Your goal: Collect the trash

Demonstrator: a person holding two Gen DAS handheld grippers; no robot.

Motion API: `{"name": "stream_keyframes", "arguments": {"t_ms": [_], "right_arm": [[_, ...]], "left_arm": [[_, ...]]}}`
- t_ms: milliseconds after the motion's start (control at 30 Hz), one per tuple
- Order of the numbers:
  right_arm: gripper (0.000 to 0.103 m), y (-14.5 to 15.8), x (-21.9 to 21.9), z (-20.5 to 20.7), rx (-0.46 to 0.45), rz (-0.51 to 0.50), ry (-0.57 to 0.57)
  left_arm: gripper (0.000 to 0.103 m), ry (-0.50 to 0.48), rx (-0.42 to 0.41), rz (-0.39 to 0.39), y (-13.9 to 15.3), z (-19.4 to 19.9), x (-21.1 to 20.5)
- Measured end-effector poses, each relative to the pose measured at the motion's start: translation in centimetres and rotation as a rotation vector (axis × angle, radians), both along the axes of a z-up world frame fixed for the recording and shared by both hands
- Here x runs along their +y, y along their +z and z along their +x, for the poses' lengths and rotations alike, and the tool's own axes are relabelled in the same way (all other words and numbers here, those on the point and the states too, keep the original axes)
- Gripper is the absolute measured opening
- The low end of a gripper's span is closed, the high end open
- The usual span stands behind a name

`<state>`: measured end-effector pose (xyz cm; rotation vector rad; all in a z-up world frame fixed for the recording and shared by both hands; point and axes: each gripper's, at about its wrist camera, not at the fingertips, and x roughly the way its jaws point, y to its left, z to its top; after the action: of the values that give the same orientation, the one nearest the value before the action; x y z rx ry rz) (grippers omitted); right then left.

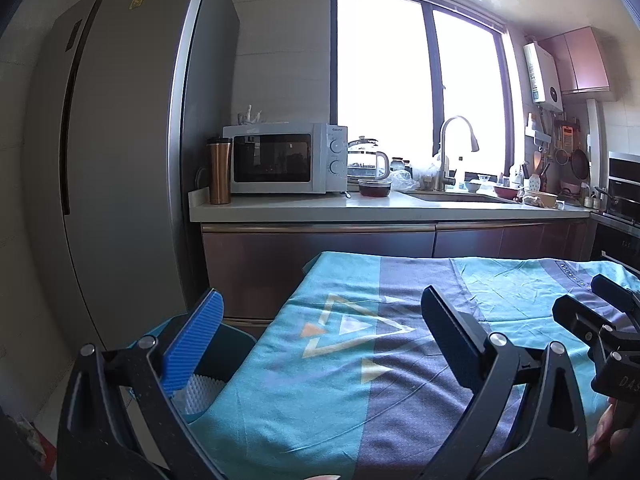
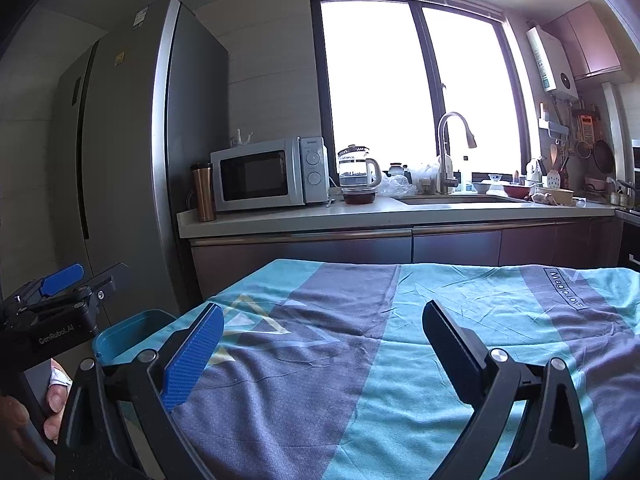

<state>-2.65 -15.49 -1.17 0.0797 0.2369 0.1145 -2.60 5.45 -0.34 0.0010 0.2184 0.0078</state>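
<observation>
My left gripper [image 1: 320,308] is open and empty above the left part of a table covered by a teal and grey patterned cloth [image 1: 400,360]. My right gripper [image 2: 322,320] is open and empty above the same cloth [image 2: 400,340]. A teal bin [image 2: 128,332] stands by the table's left edge; in the left wrist view the bin [image 1: 224,356] shows something white [image 1: 198,394] inside. The right gripper shows at the right edge of the left wrist view [image 1: 592,312]; the left gripper shows at the left edge of the right wrist view [image 2: 76,280]. No loose trash shows on the cloth.
Beyond the table runs a kitchen counter [image 1: 360,208] with a microwave [image 1: 284,158], a copper tumbler [image 1: 219,170], a glass kettle [image 1: 366,162], a dark lidded container [image 1: 374,188] and a sink with a tap [image 1: 450,152]. A tall grey fridge [image 1: 120,152] stands on the left.
</observation>
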Motion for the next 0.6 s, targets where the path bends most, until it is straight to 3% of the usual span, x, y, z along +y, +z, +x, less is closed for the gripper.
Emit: {"name": "stream_keyframes", "arguments": {"t_ms": [600], "right_arm": [[0.096, 0.0, -1.2, -0.1, 0.003, 0.019, -0.011]], "left_arm": [[0.097, 0.022, -0.015, 0.017, 0.0, -0.4, -0.7]]}}
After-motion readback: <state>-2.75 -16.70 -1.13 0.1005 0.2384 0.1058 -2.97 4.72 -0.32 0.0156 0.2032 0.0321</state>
